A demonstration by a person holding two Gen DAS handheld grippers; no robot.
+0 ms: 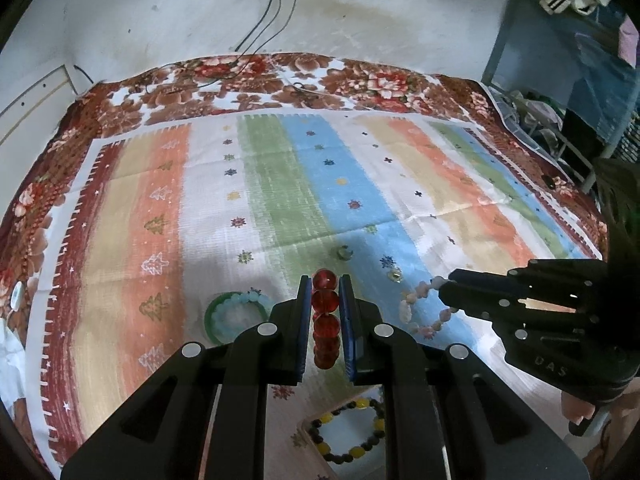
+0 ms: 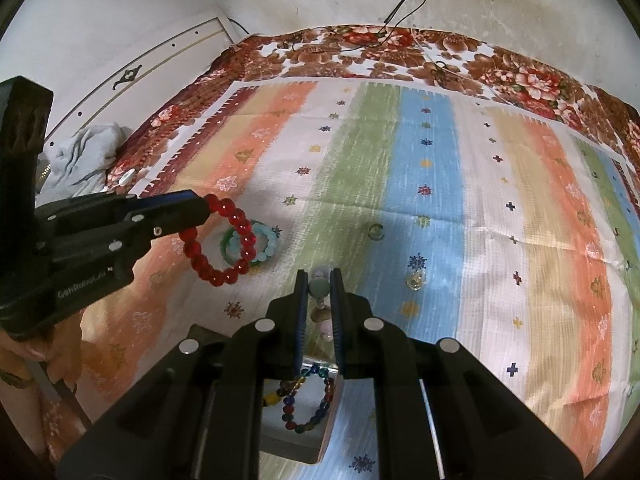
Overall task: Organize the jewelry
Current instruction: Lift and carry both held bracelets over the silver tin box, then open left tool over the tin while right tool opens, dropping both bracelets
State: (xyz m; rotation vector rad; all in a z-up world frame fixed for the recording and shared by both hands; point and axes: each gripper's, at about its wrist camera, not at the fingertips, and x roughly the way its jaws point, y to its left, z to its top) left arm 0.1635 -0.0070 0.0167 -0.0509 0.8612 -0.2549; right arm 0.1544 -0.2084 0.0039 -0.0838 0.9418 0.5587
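My left gripper is shut on a red bead bracelet and holds it above the striped cloth; in the right wrist view the left gripper shows at the left with the red bracelet hanging from it. My right gripper is shut on a pastel bead bracelet, which shows in the left wrist view at the right gripper's tips. A green bangle with a pale blue bead bracelet lies on the cloth to the left.
A box below my right gripper holds a multicoloured bead bracelet. A yellow-and-black bead bracelet lies in a box below my left gripper. Two small rings lie on the cloth. Grey clothing lies at the bed's left edge.
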